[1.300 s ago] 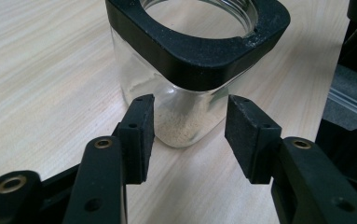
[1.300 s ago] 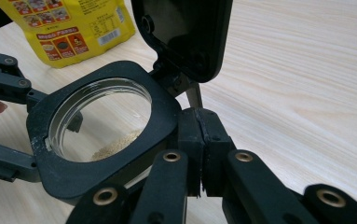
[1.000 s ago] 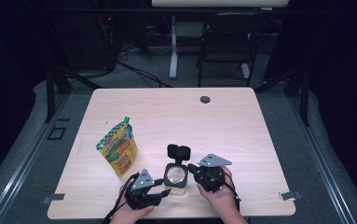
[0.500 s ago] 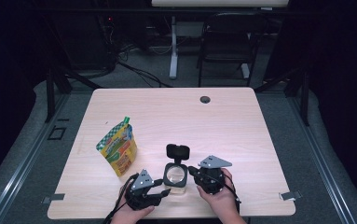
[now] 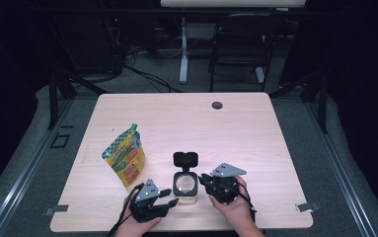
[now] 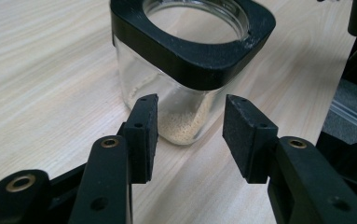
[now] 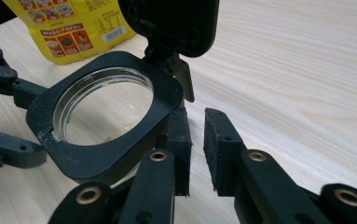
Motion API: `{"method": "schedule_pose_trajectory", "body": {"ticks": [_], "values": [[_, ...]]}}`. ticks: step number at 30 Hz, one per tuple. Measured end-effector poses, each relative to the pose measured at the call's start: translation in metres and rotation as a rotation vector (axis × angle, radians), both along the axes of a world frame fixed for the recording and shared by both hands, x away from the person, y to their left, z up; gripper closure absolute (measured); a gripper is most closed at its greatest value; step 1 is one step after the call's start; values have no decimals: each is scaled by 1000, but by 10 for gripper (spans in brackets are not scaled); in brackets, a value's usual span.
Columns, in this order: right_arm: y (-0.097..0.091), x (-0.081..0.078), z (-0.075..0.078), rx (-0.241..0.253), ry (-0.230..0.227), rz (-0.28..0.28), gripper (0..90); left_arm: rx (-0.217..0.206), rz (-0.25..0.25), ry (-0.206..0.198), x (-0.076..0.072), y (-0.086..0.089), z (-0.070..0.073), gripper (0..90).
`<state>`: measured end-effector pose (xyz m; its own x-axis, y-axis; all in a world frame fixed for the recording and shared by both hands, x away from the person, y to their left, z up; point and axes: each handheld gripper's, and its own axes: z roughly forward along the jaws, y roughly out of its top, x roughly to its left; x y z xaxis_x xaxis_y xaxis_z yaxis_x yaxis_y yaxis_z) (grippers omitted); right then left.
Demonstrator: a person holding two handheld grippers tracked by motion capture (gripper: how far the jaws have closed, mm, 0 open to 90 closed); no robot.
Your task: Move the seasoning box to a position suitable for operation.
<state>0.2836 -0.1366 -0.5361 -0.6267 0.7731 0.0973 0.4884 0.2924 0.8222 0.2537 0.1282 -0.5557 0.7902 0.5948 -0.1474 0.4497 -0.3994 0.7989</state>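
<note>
A square glass jar with a black rim stands near the table's front edge. Its hinged black lid is flipped up and back. Pale grains lie at its bottom. My left gripper lies to the jar's left, open, with a corner of the jar between its pads and a gap on each side. My right gripper is at the jar's right. Its jaws have just been opening and stand a little apart with nothing between them, close under the rim by the hinge.
A yellow and green food pouch stands left of the jar, also behind it in the right gripper view. A cable hole sits at the table's far edge. Bare wood stretches right and behind. A chair stands beyond the table.
</note>
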Motion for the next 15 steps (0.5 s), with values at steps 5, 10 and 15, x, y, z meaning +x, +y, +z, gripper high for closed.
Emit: {"method": "schedule_pose_trajectory", "body": {"ticks": [5,10,15], "values": [[-3,-2,1,1,-8,2,777,-10,5,-2,-2,10,8,563],[-5,-5,2,0,-14,9,738,-25,16,-22,-7,24,19,555],[-9,-6,3,2,-14,8,711,-38,43,-19,-9,39,29,545]]}}
